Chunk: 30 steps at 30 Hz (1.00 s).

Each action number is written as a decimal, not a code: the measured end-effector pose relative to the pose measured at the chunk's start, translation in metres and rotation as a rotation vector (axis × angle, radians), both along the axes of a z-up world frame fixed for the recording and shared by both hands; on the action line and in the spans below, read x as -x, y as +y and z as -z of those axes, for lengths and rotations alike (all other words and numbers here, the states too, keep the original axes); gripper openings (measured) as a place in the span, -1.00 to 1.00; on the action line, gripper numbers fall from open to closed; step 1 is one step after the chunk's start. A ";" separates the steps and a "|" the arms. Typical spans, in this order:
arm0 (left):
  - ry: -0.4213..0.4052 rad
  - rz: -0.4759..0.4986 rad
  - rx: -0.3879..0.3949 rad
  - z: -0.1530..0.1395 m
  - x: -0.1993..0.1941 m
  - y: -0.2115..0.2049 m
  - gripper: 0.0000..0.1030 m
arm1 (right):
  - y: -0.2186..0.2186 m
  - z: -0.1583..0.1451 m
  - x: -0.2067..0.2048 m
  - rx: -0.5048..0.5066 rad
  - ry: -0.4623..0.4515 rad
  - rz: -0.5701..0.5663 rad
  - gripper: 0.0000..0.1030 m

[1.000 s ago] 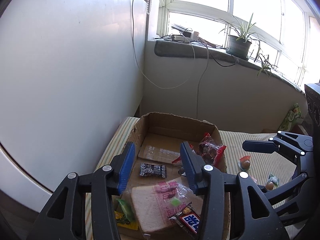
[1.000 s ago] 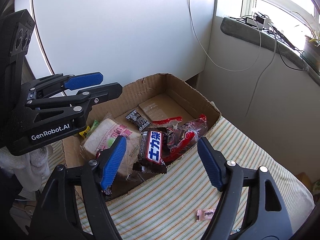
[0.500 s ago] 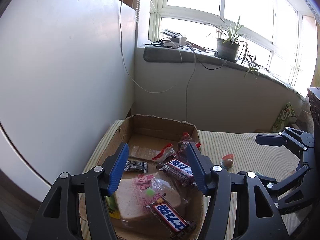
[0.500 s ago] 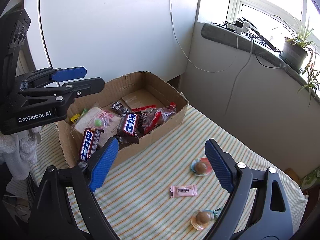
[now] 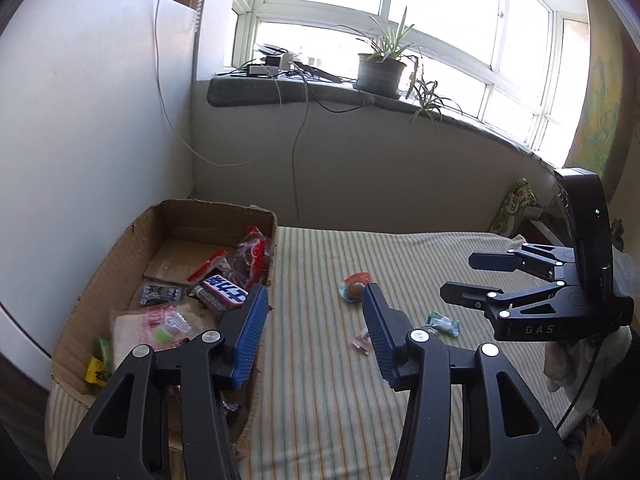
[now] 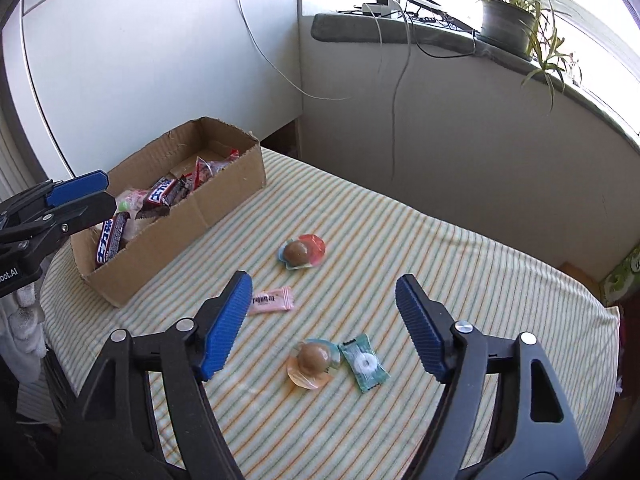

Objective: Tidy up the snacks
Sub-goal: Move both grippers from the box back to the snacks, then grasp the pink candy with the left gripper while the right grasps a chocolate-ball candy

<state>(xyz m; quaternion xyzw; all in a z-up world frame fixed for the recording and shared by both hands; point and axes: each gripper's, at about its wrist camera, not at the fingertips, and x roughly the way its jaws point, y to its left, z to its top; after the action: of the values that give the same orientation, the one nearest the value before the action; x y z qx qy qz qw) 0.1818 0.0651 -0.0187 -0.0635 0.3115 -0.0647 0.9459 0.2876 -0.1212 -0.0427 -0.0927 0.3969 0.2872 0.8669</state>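
- The striped tablecloth [image 6: 460,264] spreads under both of my grippers, and four loose snacks lie on it, well apart from where they belong.
- The cardboard box [image 6: 208,204] sits ahead and to the left of my right gripper [image 6: 324,324], and directly below and left of my left gripper [image 5: 314,334]. It already holds chocolate bars [image 6: 162,192], a red packet [image 5: 250,256] and a pale bag of bread [image 5: 156,326].
- My right gripper hangs empty with its jaws spread wide above the cloth; my left one is likewise released and empty, straddling the box's near wall.
- Closest between my right fingers lies a brown round candy in an orange-edged wrapper [image 6: 312,362], with a teal mint packet [image 6: 364,362] touching or just beside it on the right.
- A pink wrapped sweet [image 6: 270,300] rests just beside my right gripper's left finger.
- Farther ahead, a second round candy in a red wrapper [image 6: 302,253] sits between my right jaws and the box.
- I judge the step in hand to be picking the next loose snack. The next move calls for lowering my right jaws over the near brown candy, closing gently on its crinkly wrapper without catching the mint packet, then carrying it left to the box.
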 end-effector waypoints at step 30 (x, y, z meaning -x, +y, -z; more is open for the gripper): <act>0.253 0.180 -0.129 0.091 -0.068 -0.070 -0.43 | 0.001 0.077 0.001 0.003 0.170 -0.054 -0.29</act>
<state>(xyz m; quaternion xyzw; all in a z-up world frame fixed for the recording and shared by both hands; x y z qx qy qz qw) 0.2497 -0.0052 -0.1099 0.0177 0.4358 -0.1208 0.8917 0.2866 -0.1201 -0.1198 -0.0798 0.4668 0.3168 0.8218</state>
